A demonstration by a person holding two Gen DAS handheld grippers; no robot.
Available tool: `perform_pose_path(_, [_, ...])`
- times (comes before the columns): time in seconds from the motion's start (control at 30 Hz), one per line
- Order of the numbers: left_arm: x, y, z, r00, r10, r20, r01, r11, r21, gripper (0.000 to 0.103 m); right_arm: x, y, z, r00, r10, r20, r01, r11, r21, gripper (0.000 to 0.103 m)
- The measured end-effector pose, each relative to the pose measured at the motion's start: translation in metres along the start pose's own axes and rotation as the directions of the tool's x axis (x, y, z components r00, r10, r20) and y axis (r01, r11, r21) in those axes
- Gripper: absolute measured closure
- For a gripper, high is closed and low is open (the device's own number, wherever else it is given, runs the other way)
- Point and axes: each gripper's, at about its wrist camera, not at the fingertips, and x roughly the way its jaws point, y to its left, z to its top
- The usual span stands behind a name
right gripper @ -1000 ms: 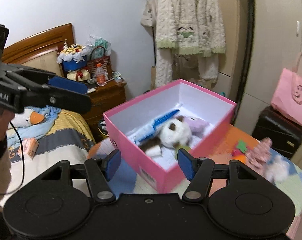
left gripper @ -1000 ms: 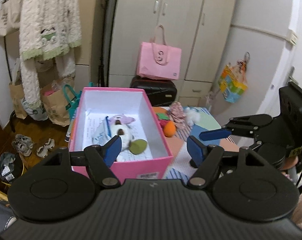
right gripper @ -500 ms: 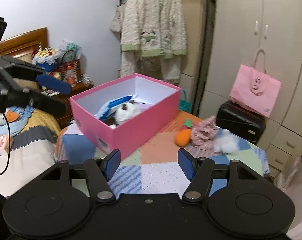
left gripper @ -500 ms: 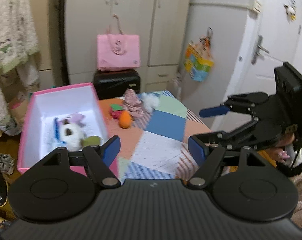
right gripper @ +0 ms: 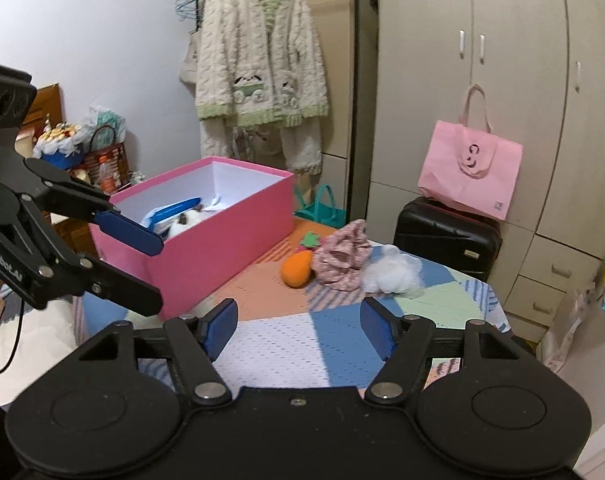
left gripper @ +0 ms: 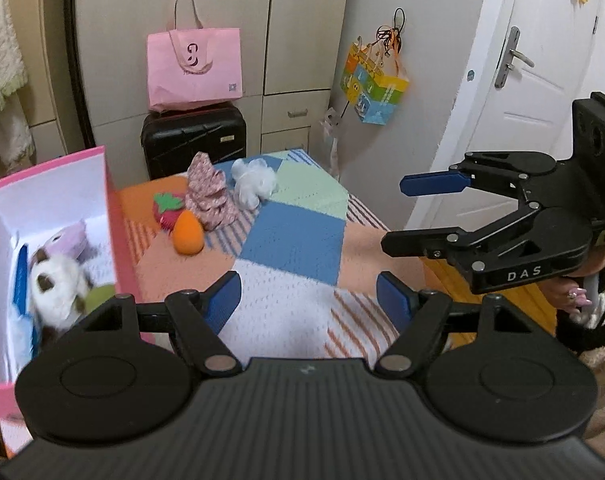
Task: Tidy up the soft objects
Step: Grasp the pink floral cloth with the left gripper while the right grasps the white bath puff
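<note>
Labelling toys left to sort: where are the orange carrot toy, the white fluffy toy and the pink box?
orange carrot toy (left gripper: 187,236), left wrist view, body.
white fluffy toy (right gripper: 391,271), right wrist view, middle.
pink box (right gripper: 226,236), right wrist view, side wall.

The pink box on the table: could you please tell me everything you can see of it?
The pink box is a rectangular, lidless carton, apparently cardboard, pink outside and white inside. It stands upright on the patchwork tablecloth at the table's left end. Inside lie a brown-and-white plush, a purple toy and a blue item. Neither gripper touches it; the orange toy lies apart.
</note>
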Motion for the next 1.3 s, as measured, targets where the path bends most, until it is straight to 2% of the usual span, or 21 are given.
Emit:
perform_pose_path(0.17, [0.031, 0.000, 0.011, 0.999, 0.027, 0.025, -0.027, 1.000, 0.012, 0.029, 0.013, -0.029, -0.004, 1.000, -0.001, 0.020, 0.000, 1.000, 0.026, 0.030])
perform_pose_path(0.23, [0.042, 0.001, 0.013, 0.996, 0.050, 0.075, -0.052, 0.998, 0.027, 0.029, 0.021, -0.040, -0.006, 1.000, -0.004, 0.025, 0.003, 0.999, 0.032, 0.030])
perform_pose_path(0.33, [0.060, 0.002, 0.014, 0.982, 0.110, 0.155, -0.118, 0.992, 0.043, 0.029, 0.037, -0.057, -0.007, 0.999, -0.015, 0.035, 0.014, 0.999, 0.041, 0.029])
perform_pose_path(0.43, [0.080, 0.008, 0.018, 0.975, 0.133, 0.175, -0.138, 0.990, 0.017, 0.029, 0.053, -0.072, -0.009, 0.999, -0.007, 0.040, 0.005, 0.999, 0.047, 0.029])
perform_pose_path(0.5, [0.095, 0.018, 0.023, 0.975, 0.123, 0.183, -0.122, 0.992, -0.018, 0.029, 0.067, -0.084, -0.009, 0.999, 0.003, 0.047, -0.005, 0.999, 0.052, 0.029])
perform_pose_path(0.53, [0.103, 0.024, 0.026, 0.970, 0.129, 0.205, -0.124, 0.992, -0.038, 0.029, 0.076, -0.089, -0.009, 0.998, 0.002, 0.056, -0.005, 0.999, 0.048, 0.029])
perform_pose_path(0.6, [0.117, 0.030, 0.030, 0.950, 0.193, 0.248, -0.183, 0.981, -0.062, 0.029, 0.095, -0.096, -0.010, 0.997, -0.011, 0.076, 0.010, 1.000, 0.022, 0.029])
perform_pose_path(0.67, [0.131, 0.038, 0.035, 0.937, 0.233, 0.261, -0.221, 0.972, -0.075, 0.029, 0.117, -0.106, -0.011, 0.997, -0.009, 0.079, 0.007, 1.000, 0.018, 0.029])
perform_pose_path(0.7, [0.139, 0.043, 0.038, 0.932, 0.252, 0.261, -0.237, 0.968, -0.088, 0.029, 0.127, -0.110, -0.011, 0.997, 0.000, 0.077, -0.002, 1.000, 0.014, 0.029])
perform_pose_path(0.83, [0.166, 0.061, 0.048, 0.939, 0.294, 0.177, -0.265, 0.949, -0.171, 0.033, 0.164, -0.125, -0.005, 0.997, 0.037, 0.062, -0.035, 0.999, -0.038, 0.029])
perform_pose_path(0.9, [0.177, 0.067, 0.050, 0.931, 0.322, 0.170, -0.289, 0.938, -0.193, 0.033, 0.180, -0.127, -0.001, 0.997, 0.062, 0.044, -0.059, 0.995, -0.078, 0.029])
perform_pose_path(1.0, [0.191, 0.067, 0.049, 0.911, 0.376, 0.171, -0.351, 0.923, -0.158, 0.035, 0.197, -0.125, 0.002, 0.996, 0.094, 0.012, -0.091, 0.985, -0.148, 0.027])
perform_pose_path(1.07, [0.200, 0.069, 0.051, 0.914, 0.374, 0.155, -0.353, 0.924, -0.146, 0.037, 0.206, -0.124, 0.003, 0.996, 0.093, -0.008, -0.093, 0.980, -0.177, 0.026])
perform_pose_path(1.13, [0.214, 0.073, 0.055, 0.928, 0.367, 0.063, -0.358, 0.925, -0.126, 0.041, 0.214, -0.126, 0.003, 0.995, 0.101, -0.023, -0.103, 0.978, -0.183, 0.026])
perform_pose_path(1.2, [0.220, 0.075, 0.056, 0.920, 0.391, 0.035, -0.384, 0.915, -0.123, 0.043, 0.222, -0.128, 0.003, 0.992, 0.115, -0.048, -0.122, 0.974, -0.188, 0.021])
perform_pose_path(1.23, [0.221, 0.074, 0.055, 0.920, 0.390, 0.039, -0.384, 0.916, -0.113, 0.043, 0.224, -0.129, 0.002, 0.991, 0.118, -0.056, -0.126, 0.974, -0.188, 0.014])
perform_pose_path(1.3, [0.224, 0.072, 0.053, 0.914, 0.404, 0.037, -0.399, 0.911, -0.101, 0.043, 0.227, -0.131, 0.001, 0.990, 0.125, -0.071, -0.137, 0.972, -0.193, 0.014])
